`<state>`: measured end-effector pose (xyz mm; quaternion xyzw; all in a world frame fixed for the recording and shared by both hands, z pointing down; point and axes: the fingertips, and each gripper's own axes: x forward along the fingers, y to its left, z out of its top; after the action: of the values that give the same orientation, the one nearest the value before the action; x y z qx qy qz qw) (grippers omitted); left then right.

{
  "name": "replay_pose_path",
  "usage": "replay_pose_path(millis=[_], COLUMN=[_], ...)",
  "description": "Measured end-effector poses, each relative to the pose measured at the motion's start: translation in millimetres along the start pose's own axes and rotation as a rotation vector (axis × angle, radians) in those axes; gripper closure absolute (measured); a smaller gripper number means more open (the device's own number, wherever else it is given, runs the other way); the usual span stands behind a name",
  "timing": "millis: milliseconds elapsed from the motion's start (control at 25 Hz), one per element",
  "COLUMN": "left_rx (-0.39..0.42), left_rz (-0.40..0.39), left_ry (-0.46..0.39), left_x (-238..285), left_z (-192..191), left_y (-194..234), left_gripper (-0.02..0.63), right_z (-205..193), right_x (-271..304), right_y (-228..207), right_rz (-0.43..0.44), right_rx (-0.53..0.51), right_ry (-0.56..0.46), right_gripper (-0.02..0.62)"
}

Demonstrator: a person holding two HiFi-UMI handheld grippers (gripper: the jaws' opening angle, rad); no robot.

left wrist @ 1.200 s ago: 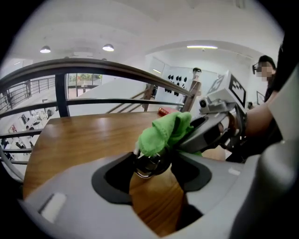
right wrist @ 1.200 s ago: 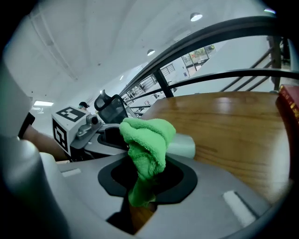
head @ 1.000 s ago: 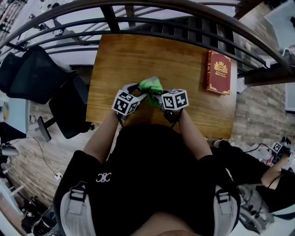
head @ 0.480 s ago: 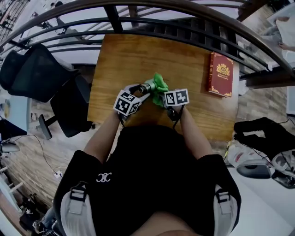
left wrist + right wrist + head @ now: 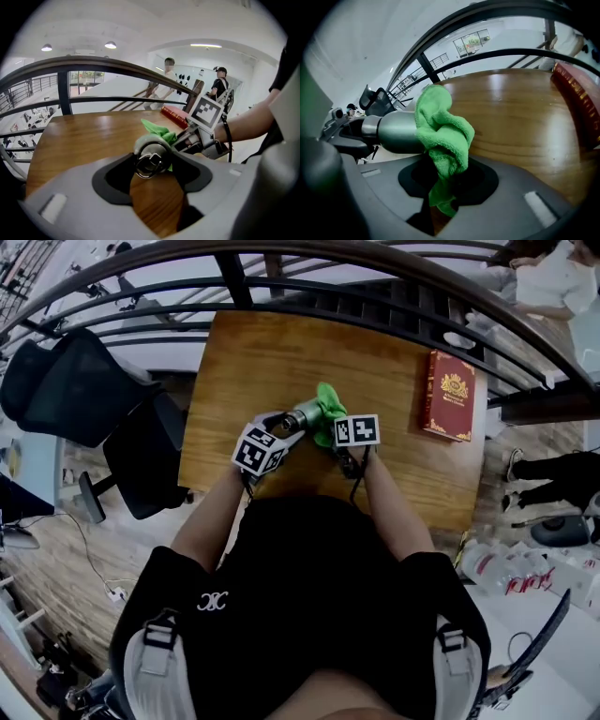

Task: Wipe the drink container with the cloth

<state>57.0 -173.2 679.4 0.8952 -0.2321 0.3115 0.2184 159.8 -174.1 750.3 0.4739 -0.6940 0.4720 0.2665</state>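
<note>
Left tongs (image 5: pixel 152 165) clamped on the cap end of the bottle (image 5: pixel 151 149). The bottle is grey metal, held sideways in the air over the near part of the counter (image 5: pixel 262 362), with its body pointing toward the right tongs (image 5: pixel 444 180). Right tongs are closed on the green cloth (image 5: pixel 443 129); a tail of cloth hangs down between the jaws. The cloth is bunched up and pressed against the bottle's other end, covering it. In the head view both tongs sit close together, just in front of the person's torso, left cube tilted, right cube flat-on. A red book (image 5: pixel 447 395) lies on the counter's far right, well apart from the tongs. A dark railing (image 5: pixel 281 292) curves past the far edge. A black chair (image 5: pixel 66 390) stands left of the counter.
</note>
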Motion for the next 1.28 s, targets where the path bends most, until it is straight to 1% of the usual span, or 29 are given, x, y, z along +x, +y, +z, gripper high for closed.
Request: replay_pose_path(millis=[80, 160, 280, 400, 560, 840, 960, 1120, 1280], left_rx=[-0.004, -0.002, 0.026, 0.041, 0.063, 0.122, 0.148, 0.159, 0.217], left_rz=[0.007, 0.008, 0.009, 0.016, 0.033, 0.054, 0.063, 0.061, 0.089], left_ry=[-0.005, -0.009, -0.009, -0.015, -0.013, -0.011, -0.020, -0.029, -0.041], left_x=[0.7, 1.6, 2.7, 4.9, 10.5, 23.5, 30.8, 35.2, 41.8], left_z=[1.9, 4.0, 7.8, 14.1, 24.2, 41.0, 48.0, 59.4, 69.6], left_y=[1.7, 1.9, 0.9, 0.3, -1.8, -8.9, -9.3, -20.4, -22.4], left_gripper=[0.301, 0.301, 0.301, 0.300, 0.299, 0.299, 0.299, 0.299, 0.299], right_z=[7.6, 18.1, 36.7, 57.8, 83.6, 99.4, 101.5, 101.6, 102.3], right_x=[-4.4, -13.4, -33.2, -61.9, -106.9, -181.8, -207.2, -234.6, -252.4], right_y=[-4.9, -10.7, -18.4, -17.9, -5.3, 15.2, 21.2, 28.2, 32.7], right_rz=[-0.058, -0.109, -0.153, -0.171, -0.182, -0.203, -0.224, -0.254, -0.263], right_rx=[0.001, 0.000, 0.013, 0.000, -0.059, -0.110, -0.131, -0.146, -0.129], right_ry=[-0.035, -0.091, -0.184, -0.287, -0.424, -0.611, -0.673, -0.746, -0.798], right_gripper=[0.502, 0.502, 0.502, 0.502, 0.502, 0.502, 0.502, 0.502, 0.502])
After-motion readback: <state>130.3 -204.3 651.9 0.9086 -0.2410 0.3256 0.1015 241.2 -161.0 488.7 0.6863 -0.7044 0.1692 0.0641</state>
